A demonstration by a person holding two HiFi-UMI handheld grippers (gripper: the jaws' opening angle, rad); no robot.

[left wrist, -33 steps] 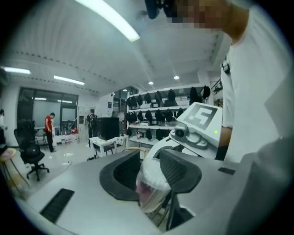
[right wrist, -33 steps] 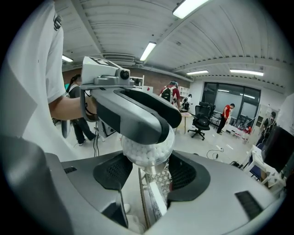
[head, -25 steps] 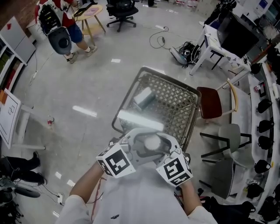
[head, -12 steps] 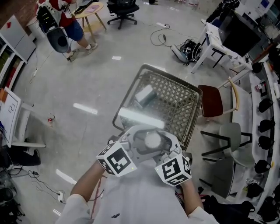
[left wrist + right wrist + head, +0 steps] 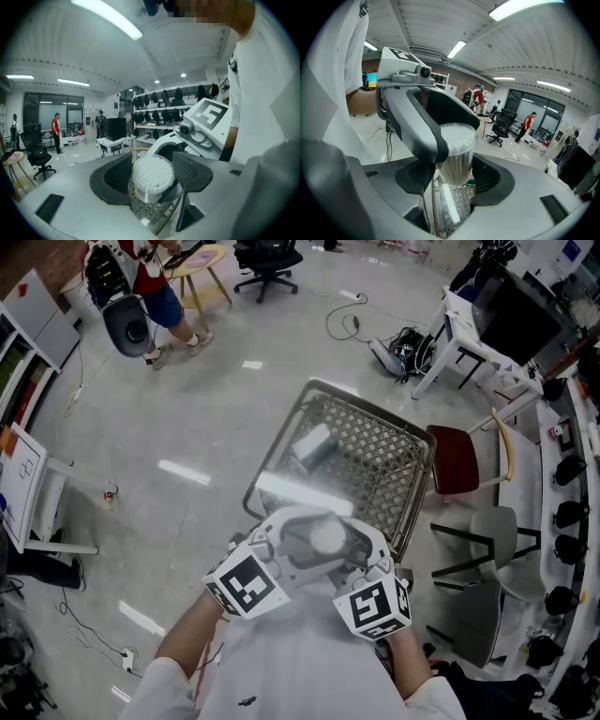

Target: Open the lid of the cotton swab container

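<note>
The cotton swab container (image 5: 326, 537) is a clear round tub packed with white swabs, held at chest height over a shopping cart. My left gripper (image 5: 306, 546) comes in from the left and my right gripper (image 5: 348, 551) from the right; both are closed on the tub. In the left gripper view the swab ends (image 5: 153, 172) face the camera between the dark pads (image 5: 118, 176). In the right gripper view the tub (image 5: 458, 152) stands upright between the right gripper's (image 5: 455, 182) pads, and a left gripper finger (image 5: 423, 133) wraps round its upper part. The clear lid looks closed.
Below the grippers stands a wire shopping cart (image 5: 415, 457) with a pale box (image 5: 312, 448) inside. A red chair (image 5: 453, 461) and grey chairs stand to its right, a white table (image 5: 466, 322) behind. A person (image 5: 141, 282) stands at the far left.
Both grippers and the container stay where they were. Only the head view has shifted slightly.
</note>
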